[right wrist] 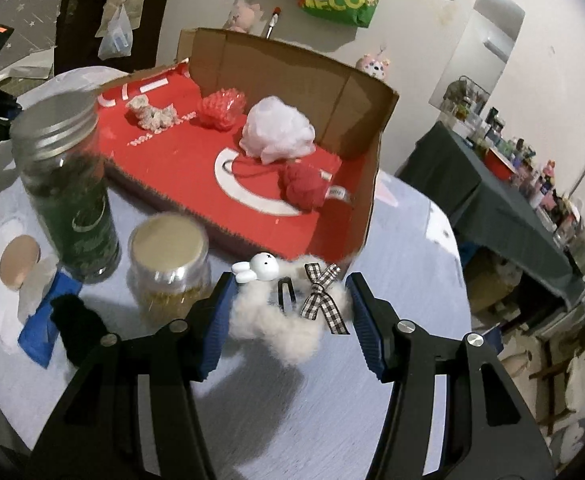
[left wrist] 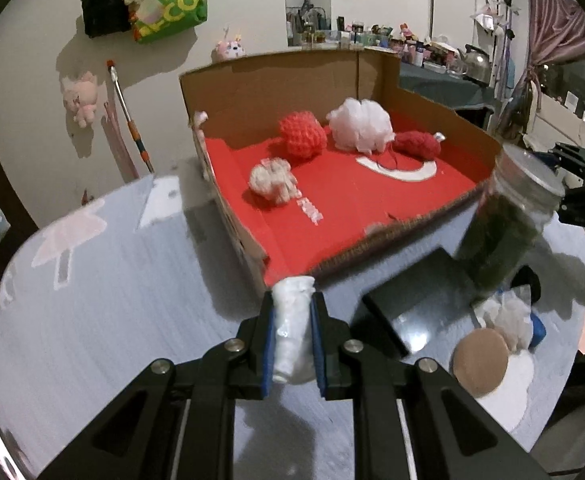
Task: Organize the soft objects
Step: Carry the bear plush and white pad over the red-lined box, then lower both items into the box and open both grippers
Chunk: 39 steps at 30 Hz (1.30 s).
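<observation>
— Where does everything go?

— Into the cardboard box (left wrist: 252, 92), red inside, straight ahead of both grippers on the table (left wrist: 112, 300); a white mesh pouf (left wrist: 360, 124) and red knitted pieces already lie in it.

— Which is nearer?

— The left gripper (left wrist: 292, 300), I judge: its fingers pinch a white soft roll (left wrist: 292, 320) whose long axis runs along them, tip aimed at the box's near corner (just beyond).

— And the right?

— The right gripper (right wrist: 292, 296) is spread wide around a fluffy hair clip (right wrist: 288, 320) with rabbit and checked bow; whether the pads touch it I cannot tell. The box lies forward and slightly left.
</observation>
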### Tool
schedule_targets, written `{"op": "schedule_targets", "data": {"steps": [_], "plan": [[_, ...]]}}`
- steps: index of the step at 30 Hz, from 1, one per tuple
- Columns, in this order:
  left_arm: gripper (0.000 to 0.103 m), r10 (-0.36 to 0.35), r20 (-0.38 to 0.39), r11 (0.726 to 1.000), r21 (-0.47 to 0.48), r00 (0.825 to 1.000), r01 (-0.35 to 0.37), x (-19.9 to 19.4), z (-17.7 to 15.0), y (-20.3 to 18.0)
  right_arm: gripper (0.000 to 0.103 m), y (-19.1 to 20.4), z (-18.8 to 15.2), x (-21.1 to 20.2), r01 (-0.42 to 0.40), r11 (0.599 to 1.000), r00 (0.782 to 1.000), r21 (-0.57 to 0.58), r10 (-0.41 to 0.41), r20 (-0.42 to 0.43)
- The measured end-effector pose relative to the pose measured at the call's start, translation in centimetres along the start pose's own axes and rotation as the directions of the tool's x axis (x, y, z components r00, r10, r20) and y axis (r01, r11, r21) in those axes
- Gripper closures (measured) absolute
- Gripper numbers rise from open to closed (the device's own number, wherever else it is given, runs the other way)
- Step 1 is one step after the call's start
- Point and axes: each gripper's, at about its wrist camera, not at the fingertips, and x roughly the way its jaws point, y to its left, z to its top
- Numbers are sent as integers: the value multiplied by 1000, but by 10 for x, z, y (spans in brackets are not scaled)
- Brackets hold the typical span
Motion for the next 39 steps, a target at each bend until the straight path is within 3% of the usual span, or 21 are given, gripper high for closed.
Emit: {"op": "schedule_targets", "data": {"steps": [6,11,16,21,30,39], "plan": [[86,-38,20,999,6,999,38,7,32,-1,49,-8,28,10,-19,1000,1000,-6,19,18],[86,-78,-32,997,-19,996,77,29,59,-10,49,-14,54,32,-108,993,994,49,108,-4],[85,-78,-103,997,-14,992,77,54,74,-21,49,-11,71,62,-194,975,974,107,205,-95],[85,-52,-189,998,-37,981,46,81,82,-20,49,-8,78,90,-225,960,943,169,258,-209],[85,-33,-296,998,-56,955,17,114,89,-12,49,-1,82,130,-208,962,899,178,260,-353],[84,-27,-328,998,-68,944,5,129,90,-9,48,-5,85,144,-184,966,897,179,240,-371]]}}
